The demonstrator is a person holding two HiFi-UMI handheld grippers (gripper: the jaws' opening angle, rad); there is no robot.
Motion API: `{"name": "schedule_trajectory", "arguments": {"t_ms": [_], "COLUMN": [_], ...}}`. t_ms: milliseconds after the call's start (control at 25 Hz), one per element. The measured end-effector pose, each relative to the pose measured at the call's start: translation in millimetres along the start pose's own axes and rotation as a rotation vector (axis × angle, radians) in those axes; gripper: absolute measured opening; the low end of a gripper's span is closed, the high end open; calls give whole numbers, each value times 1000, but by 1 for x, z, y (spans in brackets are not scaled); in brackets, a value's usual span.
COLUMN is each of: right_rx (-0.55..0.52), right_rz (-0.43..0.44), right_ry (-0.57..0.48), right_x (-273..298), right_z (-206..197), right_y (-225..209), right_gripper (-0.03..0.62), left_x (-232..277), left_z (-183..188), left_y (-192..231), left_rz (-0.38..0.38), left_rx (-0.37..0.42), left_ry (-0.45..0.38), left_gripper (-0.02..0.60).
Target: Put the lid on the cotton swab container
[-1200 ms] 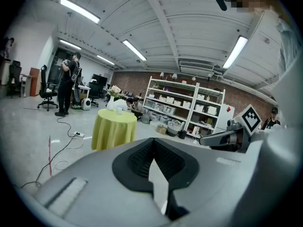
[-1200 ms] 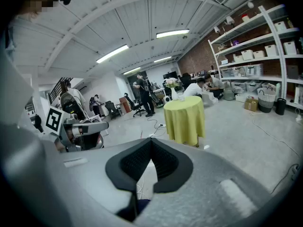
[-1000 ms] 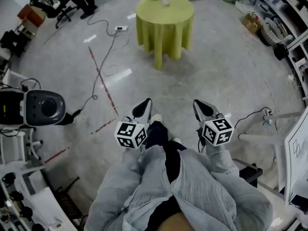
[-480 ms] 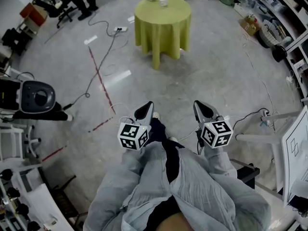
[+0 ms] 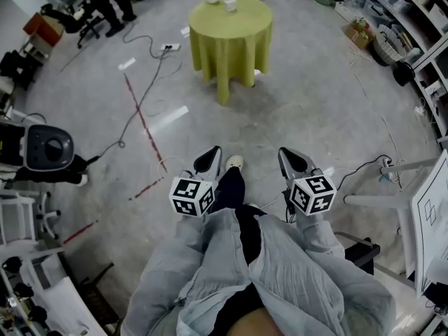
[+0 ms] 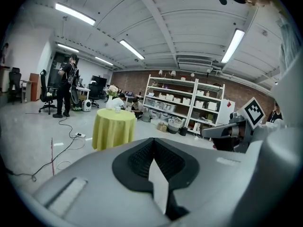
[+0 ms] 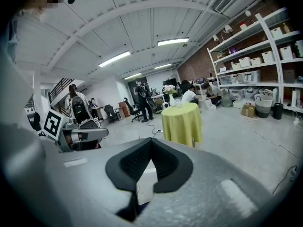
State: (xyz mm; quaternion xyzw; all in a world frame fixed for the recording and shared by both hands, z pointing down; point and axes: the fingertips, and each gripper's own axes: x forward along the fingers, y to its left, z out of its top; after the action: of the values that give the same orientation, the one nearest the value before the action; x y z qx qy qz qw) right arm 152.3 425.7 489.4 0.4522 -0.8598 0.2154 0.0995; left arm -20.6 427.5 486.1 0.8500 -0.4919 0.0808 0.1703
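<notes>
Left tongs (image 5: 208, 161) and right tongs (image 5: 290, 161): both closed tip to tip, nothing held. Yellow-draped tabletop (image 5: 245, 18) is seen well apart, ahead, roughly between both lines of aim. Small pale container (image 5: 229, 2), judged the swab container, stands toward its far edge; lid not made out.

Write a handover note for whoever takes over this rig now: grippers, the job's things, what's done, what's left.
Left gripper: shut, empty, held low.
Right gripper: shut, empty, level with it.
Table, yellow-green cloth, stands well ahead. Small pale things sit on it, too far away to tell container from lid.
Done: nothing that shows.
Left: get to the table, find container and lid, put the lid on.
</notes>
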Motion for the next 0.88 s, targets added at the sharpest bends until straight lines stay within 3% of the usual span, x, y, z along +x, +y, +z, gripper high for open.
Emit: {"name": "schedule_trajectory", "arguments": {"t_ms": [400,680,880], "right_rx": [-42,-14,-14], "right_rz": [-15,-58,-74], "right_ry": [-41,4,22], "right_x": [58,91,124], "right_z": [69,79,89], "right_y": [-25,-51,-61], "right_gripper": [2,2,2], "left_x": [66,107,130], "left_z": [60,78,84], "left_y": [45,62,92], "left_rz": [-14,-85,-84], "left_rx": [16,39,32], "left_ry": [-51,-17,11], "left_gripper": [18,18,18]}}
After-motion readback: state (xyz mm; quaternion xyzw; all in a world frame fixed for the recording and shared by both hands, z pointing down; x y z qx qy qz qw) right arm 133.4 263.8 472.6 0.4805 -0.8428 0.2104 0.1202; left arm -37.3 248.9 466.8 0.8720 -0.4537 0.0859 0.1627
